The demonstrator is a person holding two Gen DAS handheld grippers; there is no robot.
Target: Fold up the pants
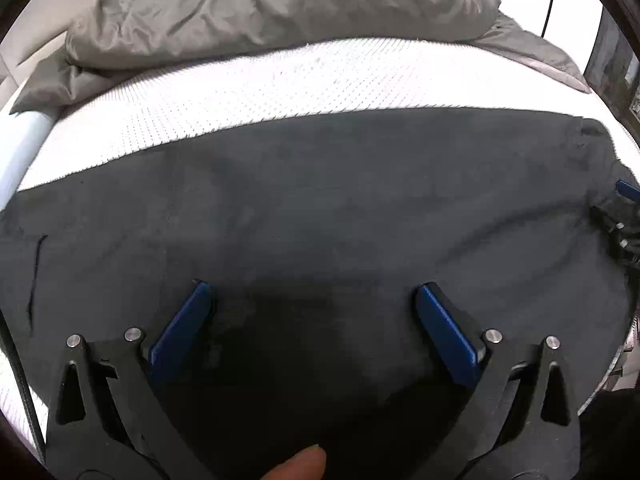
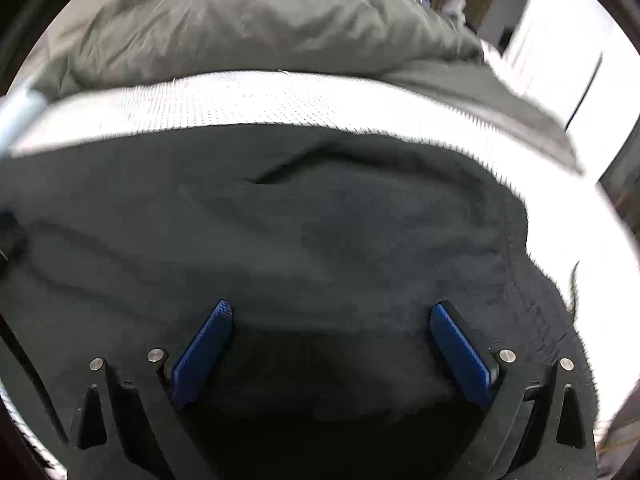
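Dark grey pants (image 1: pixel 320 208) lie spread flat across the white mattress (image 1: pixel 248 88). My left gripper (image 1: pixel 314 292) is open just above the pants, its blue pads wide apart with nothing between them. My right gripper (image 2: pixel 330 312) is also open and empty over the same pants (image 2: pixel 304 232), near their right end, where a stitched edge (image 2: pixel 516 280) runs. A shallow crease (image 2: pixel 288 172) shows near the far edge. The right gripper also shows in the left wrist view (image 1: pixel 624 216) at the far right edge.
A crumpled grey duvet (image 1: pixel 272 12) is piled at the back of the mattress, also in the right wrist view (image 2: pixel 256 28). Dark furniture (image 1: pixel 616 64) stands at the right. A thumb tip (image 1: pixel 300 466) shows at the bottom.
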